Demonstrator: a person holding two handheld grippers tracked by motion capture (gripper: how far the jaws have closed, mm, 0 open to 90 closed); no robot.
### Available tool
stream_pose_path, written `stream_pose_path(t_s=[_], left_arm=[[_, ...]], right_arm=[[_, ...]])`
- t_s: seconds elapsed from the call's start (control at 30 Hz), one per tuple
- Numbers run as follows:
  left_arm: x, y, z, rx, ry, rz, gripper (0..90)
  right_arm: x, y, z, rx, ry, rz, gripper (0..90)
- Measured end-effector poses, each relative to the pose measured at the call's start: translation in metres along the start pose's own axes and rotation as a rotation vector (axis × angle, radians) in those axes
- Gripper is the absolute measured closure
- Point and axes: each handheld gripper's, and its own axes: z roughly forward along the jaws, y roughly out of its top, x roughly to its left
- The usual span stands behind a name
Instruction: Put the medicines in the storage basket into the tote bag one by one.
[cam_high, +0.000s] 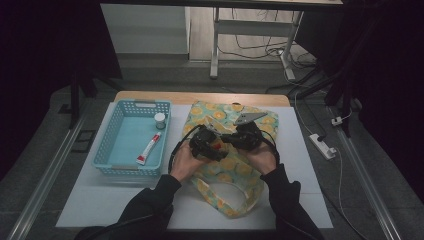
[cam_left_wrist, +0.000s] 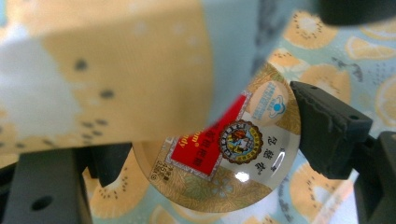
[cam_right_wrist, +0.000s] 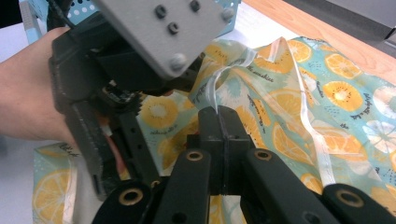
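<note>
Work in hand: loading a small round tin into the fruit-print bag lying flat on the white table
Left gripper: jaws set apart on the tin, one pad on each side of it; in the left gripper view the tin's gold, red-labelled face sits between them, and its 10 o'clock part is covered by a fold of the bag
Right gripper: jaws pressed tight together, pinching the clear edge band of the bag's mouth and holding it up off the table
Where the tin is: in the left gripper, at the bag's raised opening, partly under the lifted cloth; from the high view, near the middle of the bag, at 3 o'clock from the basket
Blue basket: at 9 o'clock of the bag, holding a red-and-white tube and a small white-capped jar
Done, as I judge: the tin is out of the basket and in a firm hold, and the mouth is lifted open
Left, as I judge: push the tin fully inside, let go, draw the left gripper out; the tube and jar, if they belong in the bag too, are untouched
Unclear: how deep the tin sits inside the opening
</note>
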Motion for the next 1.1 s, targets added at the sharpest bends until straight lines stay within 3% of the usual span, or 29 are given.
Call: stream_pose_path(t_s=[0.5, 0.73, 0.9, 1.1], left_arm=[[0.004, -0.002, 0.020, 0.001, 0.070, -0.017, 19.7], [0.000, 0.000, 0.022, 0.005, 0.095, -0.005, 10.7], [-0.001, -0.001, 0.014, 0.002, 0.067, -0.013, 8.8], [-0.002, -0.004, 0.004, -0.016, -0.009, -0.040, 5.5]], right_arm=[[-0.004, -0.005, 0.006, 0.018, -0.002, 0.008, 89.9], [-0.005, -0.005, 0.006, 0.018, -0.003, 0.007, 89.9], [-0.006, -0.005, 0.004, 0.012, -0.004, 0.010, 89.9], [-0.006, -0.005, 0.003, 0.009, -0.005, 0.012, 89.9]])
